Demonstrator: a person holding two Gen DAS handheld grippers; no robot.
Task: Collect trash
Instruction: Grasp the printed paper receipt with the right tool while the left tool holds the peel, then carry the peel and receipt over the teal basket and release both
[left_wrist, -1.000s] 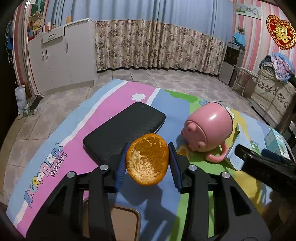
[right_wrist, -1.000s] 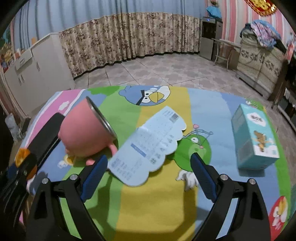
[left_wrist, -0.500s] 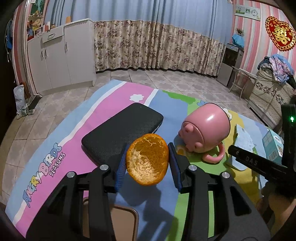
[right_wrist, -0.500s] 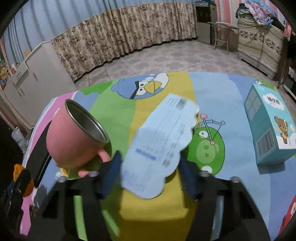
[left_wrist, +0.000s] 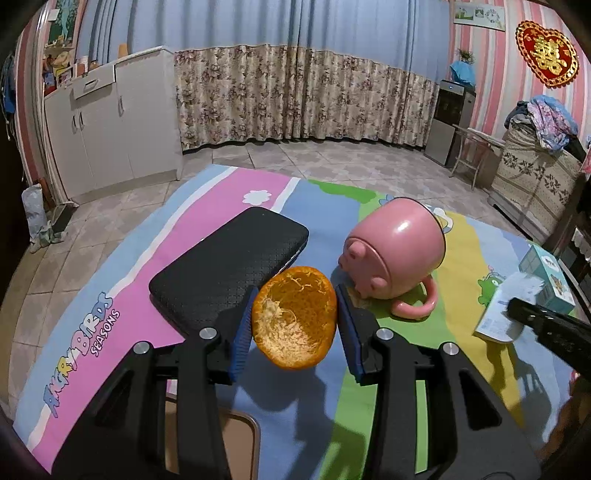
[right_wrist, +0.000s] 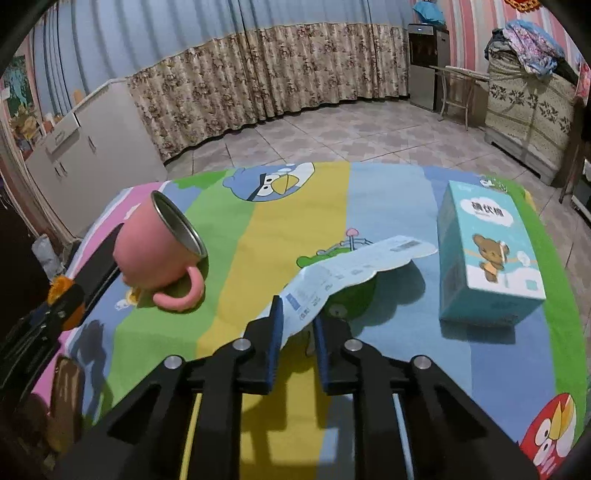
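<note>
Desk (right_wrist: 295, 229) under striped cartoon cloth; far edge drops to tiled floor. Open cloth between pink mug (right_wrist: 162, 245) and tissue box (right_wrist: 484, 254).

Left tongs (left_wrist: 295, 325) clenched on orange peel (left_wrist: 294, 316), a hollow half-shell with pithy inside facing camera, lifted above cloth just in front of mug. Black case (left_wrist: 229, 275) left of mug.

Right tongs (right_wrist: 298, 332) pinching near end of paper slip (right_wrist: 354, 267); slip pale blue, printed, scalloped edge, arching off cloth right of mug.

Mug tipped on side, steel-lined mouth facing away from the peel; contents not visible.
</note>
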